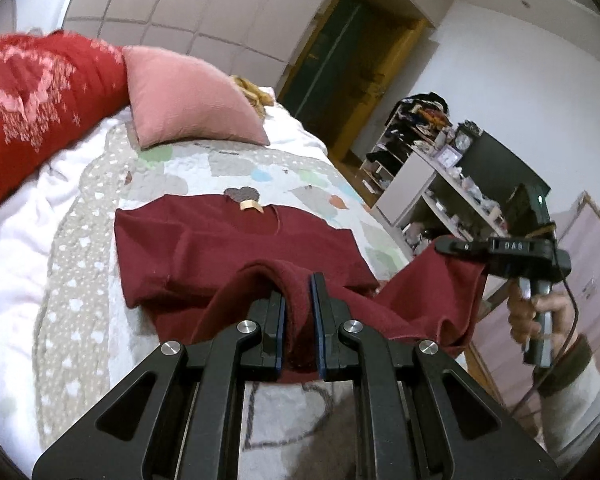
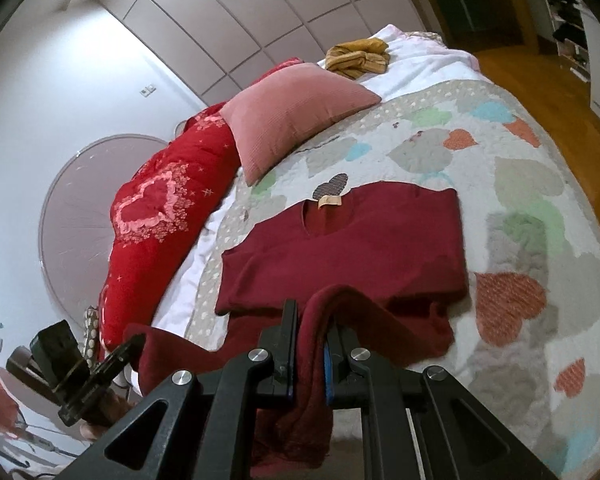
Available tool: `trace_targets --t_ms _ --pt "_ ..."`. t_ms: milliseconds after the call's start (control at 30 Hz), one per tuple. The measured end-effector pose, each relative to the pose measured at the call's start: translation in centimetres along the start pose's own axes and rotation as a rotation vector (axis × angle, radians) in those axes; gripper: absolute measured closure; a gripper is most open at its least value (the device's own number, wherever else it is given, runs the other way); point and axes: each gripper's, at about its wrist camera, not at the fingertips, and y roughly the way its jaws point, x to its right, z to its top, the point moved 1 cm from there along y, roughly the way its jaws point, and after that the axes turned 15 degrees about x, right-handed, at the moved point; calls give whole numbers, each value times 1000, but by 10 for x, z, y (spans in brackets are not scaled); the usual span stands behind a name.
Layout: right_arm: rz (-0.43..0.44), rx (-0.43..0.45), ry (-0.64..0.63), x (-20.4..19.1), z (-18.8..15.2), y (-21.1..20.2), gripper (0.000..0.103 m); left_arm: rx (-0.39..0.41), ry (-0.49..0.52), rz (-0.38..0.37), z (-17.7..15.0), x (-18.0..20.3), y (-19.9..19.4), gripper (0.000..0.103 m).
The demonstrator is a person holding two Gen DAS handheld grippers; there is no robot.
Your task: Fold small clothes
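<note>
A dark red sweater [image 1: 220, 248] [image 2: 360, 252] lies on the quilted bed cover, sleeves folded in, its collar and tan label at the far end. Its near hem is lifted off the bed. My left gripper [image 1: 298, 292] is shut on a fold of the hem at one corner. My right gripper [image 2: 312, 320] is shut on the hem at the other corner, the cloth draped over and hanging between its fingers. In the left wrist view the right gripper [image 1: 460, 248] shows at the right, held by a hand [image 1: 540, 316], with red cloth hanging from it. The left gripper [image 2: 134, 346] appears low left in the right wrist view.
A pink cushion [image 1: 188, 100] [image 2: 296, 116] and a red duvet with a heart pattern [image 1: 32, 96] [image 2: 160, 216] lie beyond the sweater. A mustard garment [image 2: 356, 58] sits at the far bed end. Cluttered shelves [image 1: 432, 168] and a wooden floor [image 2: 540, 80] flank the bed.
</note>
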Motion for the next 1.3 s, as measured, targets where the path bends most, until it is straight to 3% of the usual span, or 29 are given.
trace_targets --t_ms 300,567,667,767,800,900,967,1033,1100,1133,1200,1300 --pt "-6 -6 116 51 52 102 94 27 -87 156 38 -73 93 93" --pt "-54 -66 249 110 63 219 94 -165 -212 307 30 -147 190 93" --pt "-58 -84 346 135 58 245 89 -208 -289 298 27 -166 200 92" --pt "-13 -61 403 147 60 241 87 -213 -398 258 34 -177 191 88" --pt "-10 -48 393 147 62 234 85 -203 -405 253 38 -177 185 85" --pt "-118 62 312 142 74 200 61 -167 -369 264 51 -168 170 81" --pt "-113 120 261 132 81 176 61 -150 -349 261 56 -160 164 73" --pt "-74 129 180 116 82 163 61 -122 -304 257 59 -148 159 44" --pt "-73 138 40 89 78 158 61 -56 -249 304 59 -139 157 24" --pt "-81 125 -11 81 75 163 61 -34 -224 320 59 -137 158 22" --pt "-162 75 -137 65 67 182 61 -72 -211 318 56 -135 170 22" --pt "-235 15 -192 66 58 215 61 -66 -245 298 53 -134 164 22"
